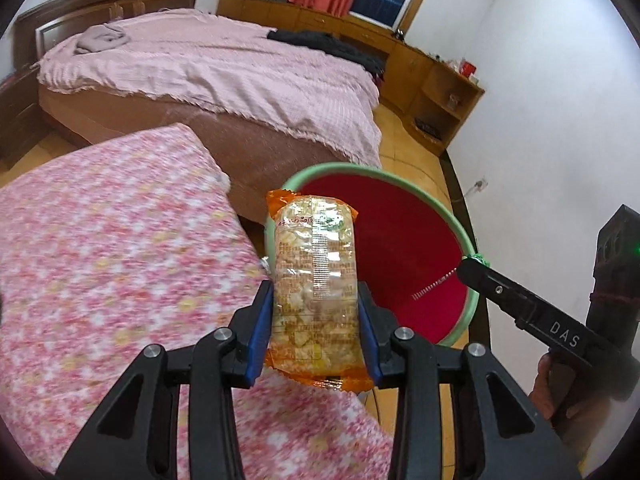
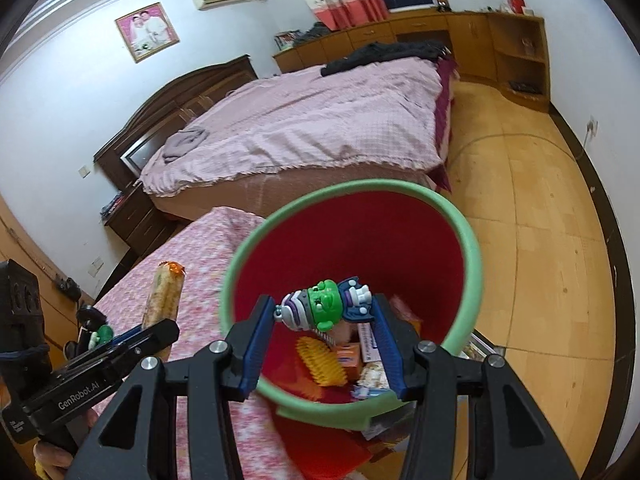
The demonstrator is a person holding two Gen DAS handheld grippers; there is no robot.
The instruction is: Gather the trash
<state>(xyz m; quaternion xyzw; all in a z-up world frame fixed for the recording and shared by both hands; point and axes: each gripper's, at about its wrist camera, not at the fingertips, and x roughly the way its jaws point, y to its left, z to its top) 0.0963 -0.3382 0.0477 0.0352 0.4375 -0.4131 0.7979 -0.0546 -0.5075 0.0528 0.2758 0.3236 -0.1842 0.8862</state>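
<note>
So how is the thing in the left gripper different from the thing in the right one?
The left gripper holds a snack packet, long, see-through, orange-ended; the right gripper holds a toy figure, small, with a green head. The packet stands upright between the pads; the figure lies sideways. Both are clamped near the red bin.

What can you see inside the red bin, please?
Inside the red bin lie a yellow ridged piece, an orange packet and other wrappers; the held green toy hides some.

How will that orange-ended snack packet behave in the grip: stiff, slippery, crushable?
The snack packet probably crinkles and slips, since its film looks glossy. The left gripper holds it upright without sag, so it is likely fairly stiff and light. The pieces visible inside may crush if squeezed harder.
</note>
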